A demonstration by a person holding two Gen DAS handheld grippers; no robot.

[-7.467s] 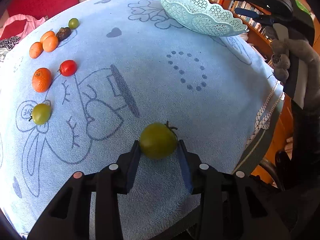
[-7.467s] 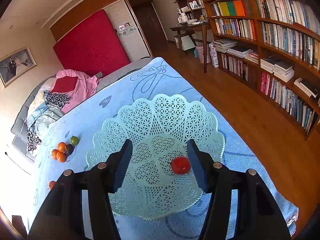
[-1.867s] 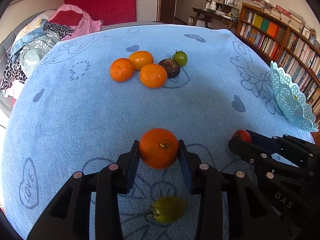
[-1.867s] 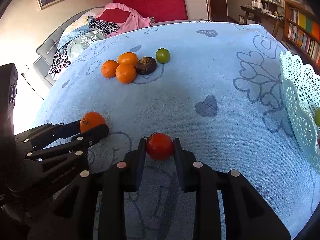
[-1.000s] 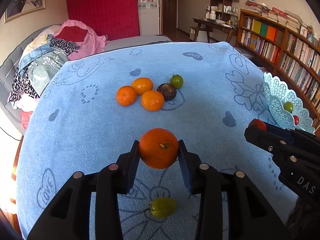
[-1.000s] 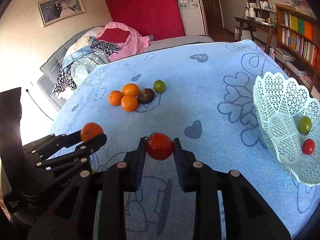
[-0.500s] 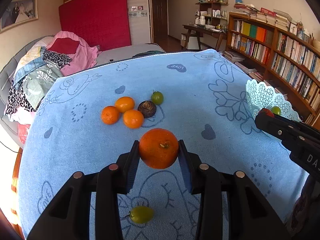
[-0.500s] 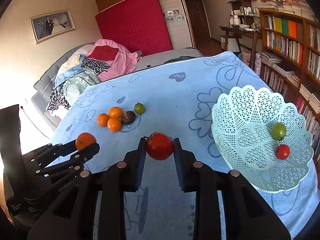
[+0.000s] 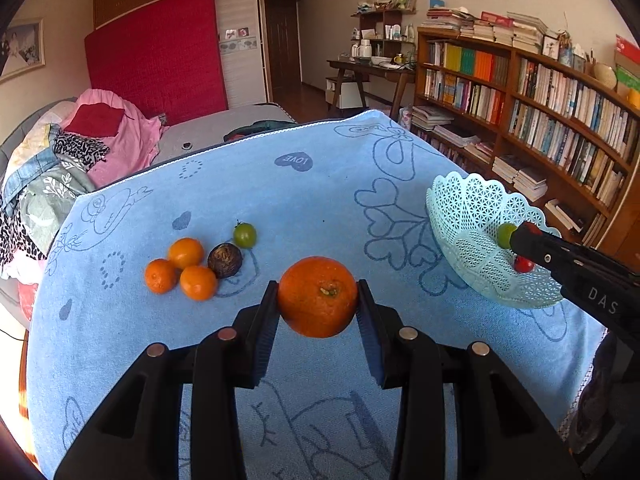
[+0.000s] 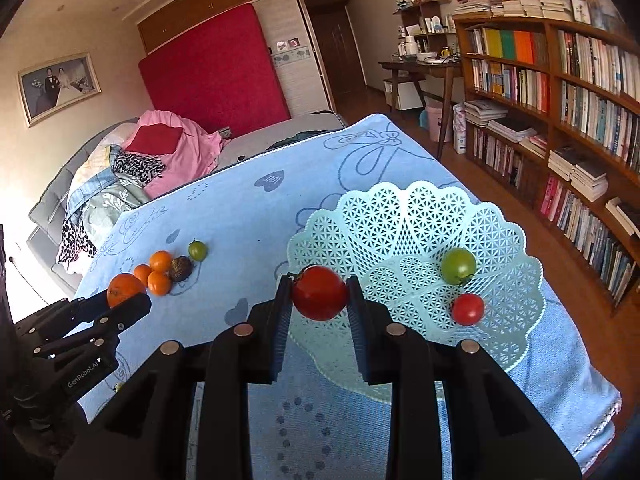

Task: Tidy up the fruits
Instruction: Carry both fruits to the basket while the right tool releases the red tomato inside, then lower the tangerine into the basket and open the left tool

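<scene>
My left gripper [image 9: 318,304] is shut on an orange [image 9: 317,295] and holds it high above the blue cloth. My right gripper [image 10: 319,296] is shut on a red tomato [image 10: 319,291] just above the near left rim of the pale green lattice basket [image 10: 404,216]. The basket holds a green tomato [image 10: 458,265] and a small red tomato [image 10: 467,308]. The basket also shows in the left wrist view [image 9: 468,204] at the right, with the right gripper's tip over it.
Three small oranges [image 9: 184,266], a dark brown fruit [image 9: 225,260] and a small green tomato [image 9: 244,234] lie in a cluster on the blue cloth [image 9: 304,200]. Bookshelves [image 10: 580,92] stand to the right, a bed with clothes [image 10: 132,168] behind.
Both grippers have risen and moved right toward the basket with their fruits held. The right gripper's tomato now hangs over the basket's rim.
</scene>
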